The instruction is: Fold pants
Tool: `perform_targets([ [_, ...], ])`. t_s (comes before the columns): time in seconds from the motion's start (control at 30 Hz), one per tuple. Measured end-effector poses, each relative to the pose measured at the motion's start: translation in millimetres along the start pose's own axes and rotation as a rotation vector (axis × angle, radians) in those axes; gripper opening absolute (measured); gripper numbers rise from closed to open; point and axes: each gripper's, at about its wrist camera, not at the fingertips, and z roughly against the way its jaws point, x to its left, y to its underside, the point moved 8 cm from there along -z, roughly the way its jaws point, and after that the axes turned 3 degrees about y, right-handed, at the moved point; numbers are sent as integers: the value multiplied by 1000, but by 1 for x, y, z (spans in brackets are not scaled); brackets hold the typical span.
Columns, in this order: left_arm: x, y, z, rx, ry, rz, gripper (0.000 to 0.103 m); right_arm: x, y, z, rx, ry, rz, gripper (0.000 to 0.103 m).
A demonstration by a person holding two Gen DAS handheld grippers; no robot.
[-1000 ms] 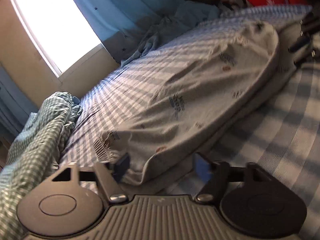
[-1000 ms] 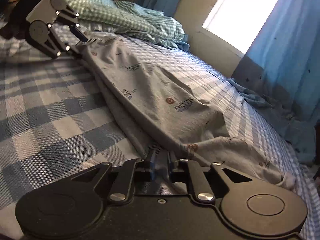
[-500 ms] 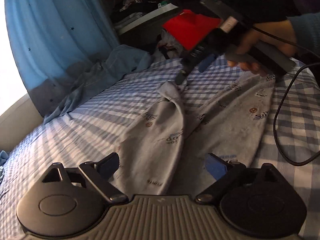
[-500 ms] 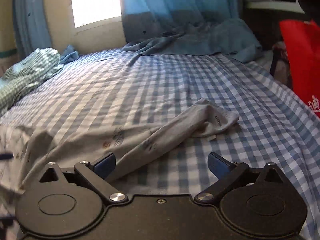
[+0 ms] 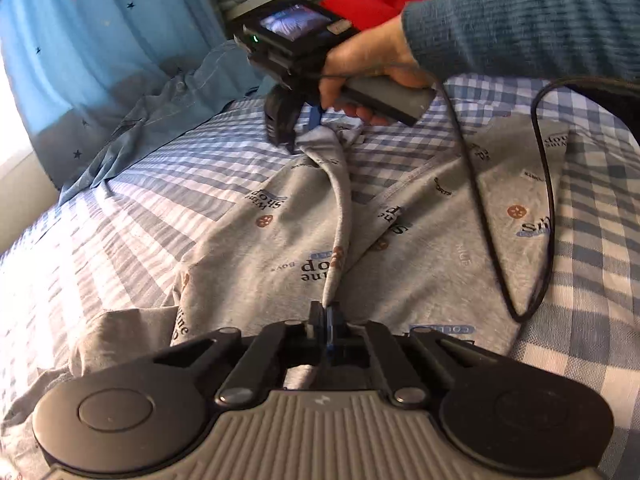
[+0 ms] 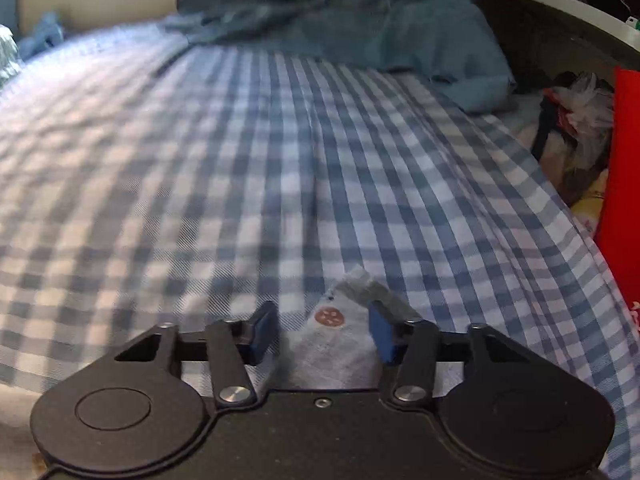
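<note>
While grey pants point(image 5: 400, 248) lie spread on checked bedsheet point(image 5: 132, 216), your left gripper point(image 5: 325, 316) pinches raised fold; right gripper point(image 6: 322, 334), jaws just closing, part-open around hem, pads not pressing.

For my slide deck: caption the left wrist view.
Left gripper shut on a ridge of the grey printed pants; the right gripper meets the far end on the checked bedsheet.

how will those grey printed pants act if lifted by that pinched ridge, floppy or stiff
Probably floppy: the grey pants lie creased on the checked bedsheet, and the ridge pinched in the left tongs is a thin soft fold. They look like light knit, so most would likely sag and drag. Unlikely to slip once clamped.
</note>
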Motion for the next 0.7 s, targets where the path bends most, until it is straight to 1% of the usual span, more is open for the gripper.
perform_targets([
  [0.03, 1, 0, 1, 2, 1, 19, 0, -2, 1, 0, -1, 4, -10, 15],
  [0.07, 3, -1, 2, 1, 2, 37, 0, -5, 3, 2, -4, 14, -24, 5],
  [0.1, 4, -4, 3, 0, 3, 48, 0, -8, 3, 6, -18, 17, -33, 1],
  [0.17, 4, -6, 10, -16, -9, 40, 0, -17, 0, 19, -58, -2, -62, 1],
  [0.23, 5, -10, 18, -27, -28, 28, 0, -31, -3, 42, -113, -33, -111, 1],
  [0.33, 7, -17, 32, -46, -55, 13, 0, -55, -6, 90, -218, -76, -168, 1],
  [0.43, 4, -24, 47, -71, -84, -29, 0, -82, 4, 146, -321, -104, -207, 1],
  [0.5, -2, -27, 56, -82, -94, -65, 0, -97, 20, 179, -375, -119, -224, 1],
  [0.57, -12, -26, 61, -83, -89, -101, 0, -116, 48, 204, -411, -124, -242, 1],
  [0.63, -24, -20, 61, -63, -83, -136, 0, -134, 86, 213, -409, -138, -289, 1],
  [0.7, -40, -10, 56, -32, -73, -174, 0, -145, 129, 214, -394, -126, -326, 1],
])
